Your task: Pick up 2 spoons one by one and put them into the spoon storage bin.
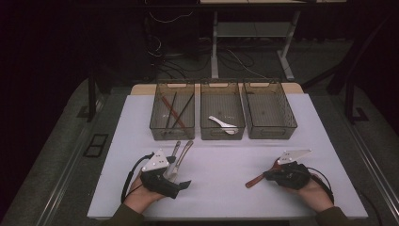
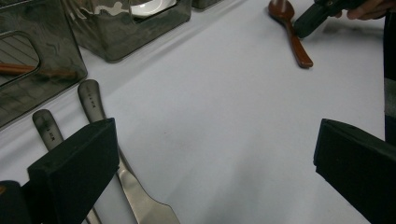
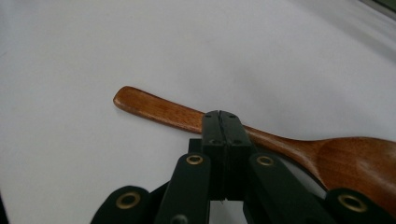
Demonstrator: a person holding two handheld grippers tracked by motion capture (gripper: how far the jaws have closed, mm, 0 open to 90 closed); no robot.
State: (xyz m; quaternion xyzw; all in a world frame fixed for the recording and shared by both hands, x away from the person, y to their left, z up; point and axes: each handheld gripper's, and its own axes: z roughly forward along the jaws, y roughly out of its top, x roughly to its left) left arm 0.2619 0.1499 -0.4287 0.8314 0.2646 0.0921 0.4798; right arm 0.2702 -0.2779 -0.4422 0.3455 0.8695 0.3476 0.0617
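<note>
**One wooden spoon under closed tongs**

One wooden spoon (image 3: pixel 299 147) lies flat on the white table (image 1: pixel 226 188), near the right edge and well short of the three bins (image 1: pixel 222 115) at the far side. The right gripper (image 3: pixel 222 122) sits over its handle with the jaws pressed together, gripping nothing; the spoon appears to lie behind the tips, not between them. From here the closed tips may push or skid the spoon instead of lifting it, since the jaws would need to spread first. The left gripper (image 2: pixel 212 156), released and wide open, hovers at the near left just beside two metal knives (image 2: pixel 100 140); a low sweep there could knock them askew.
</note>
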